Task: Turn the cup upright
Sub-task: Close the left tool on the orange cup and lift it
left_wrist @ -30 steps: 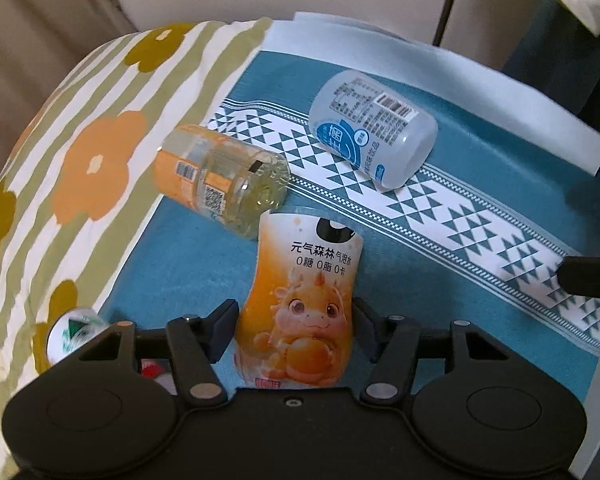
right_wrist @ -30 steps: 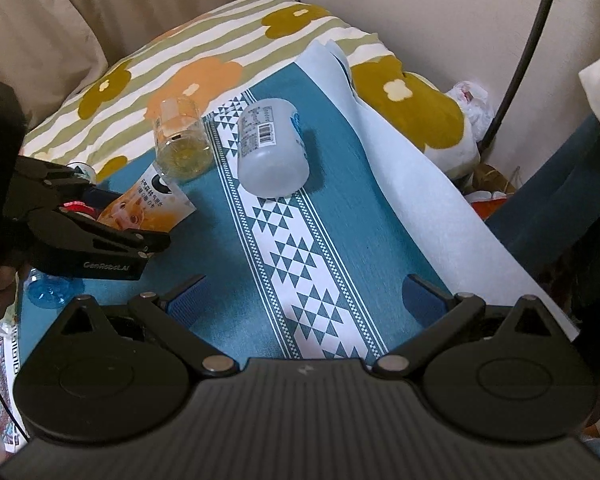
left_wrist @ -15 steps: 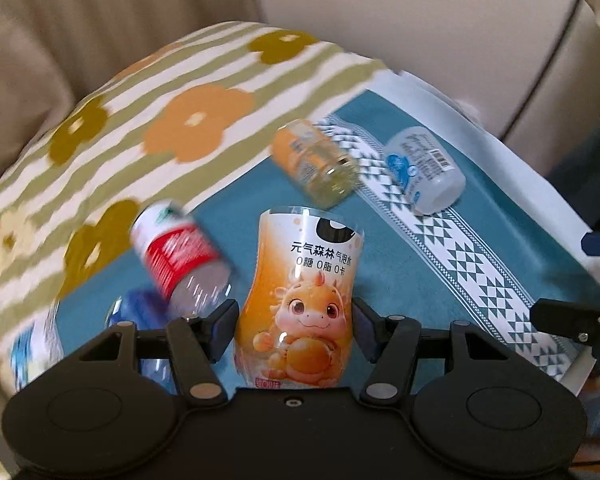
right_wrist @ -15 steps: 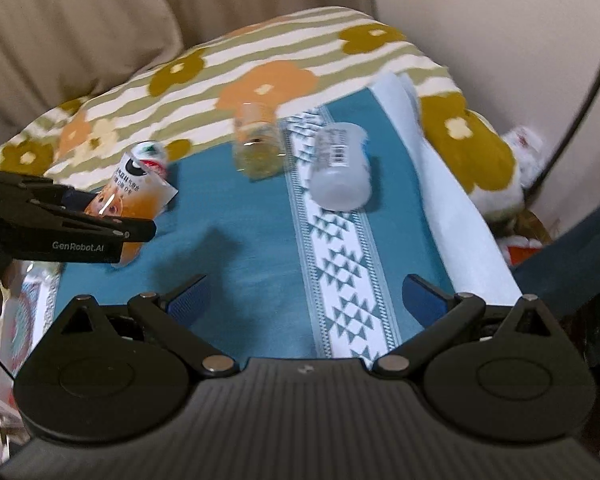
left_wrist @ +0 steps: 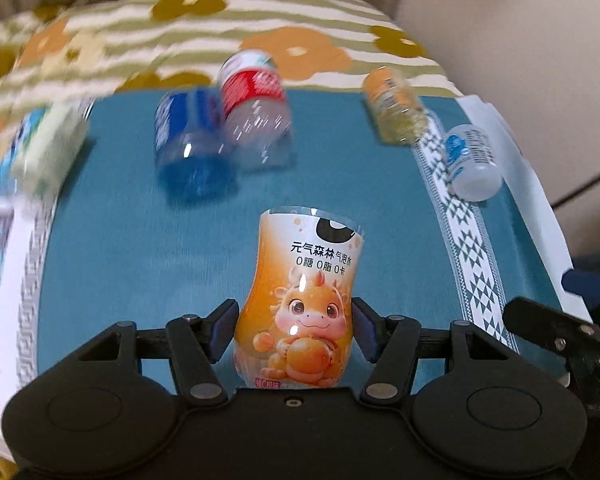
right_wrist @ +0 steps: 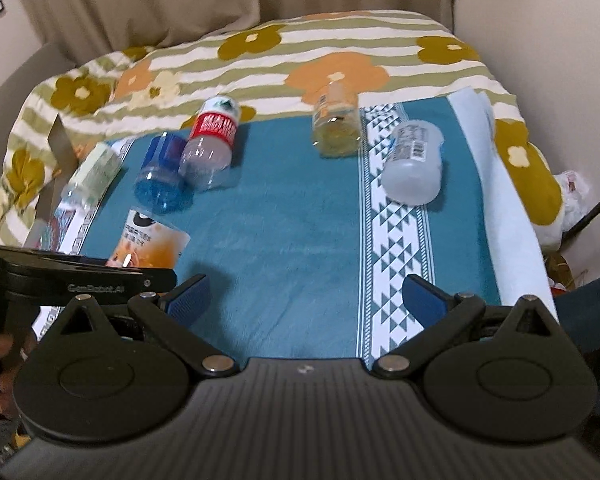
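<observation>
Meanwhile, the left tongs (left_wrist: 294, 326) clamp the waist of the orange dragon-print cup (left_wrist: 300, 300), their blue pads (left_wrist: 224, 322) pressing either side of its narrowest part, seemingly because that pinch keeps the smooth wrapper from slipping as the cup is turned. Seen from the right wrist camera, the cup (right_wrist: 150, 246) hangs tilted over the teal mat (right_wrist: 284, 216) near the mat's left edge, apparently lifted clear so its base can swing down; whether it touches the mat cannot be told. The flip looks partly done, with the cup not yet standing on its own. The right tongs (right_wrist: 306, 294) hover wide open over the near middle of the mat, holding nothing, probably kept back to leave the turn room. Along the far edge of the mat lie other containers on their sides: a red-labelled bottle (left_wrist: 256, 110) touching a blue bottle (left_wrist: 188, 148), a yellow jar (left_wrist: 394, 110) and, on the patterned white stripe, a frosted white bottle (left_wrist: 472, 162). All rest on a bed covered by a flowered striped blanket (right_wrist: 308, 56). On such soft bedding, a narrow-waisted cup set down carelessly may well topple again.
</observation>
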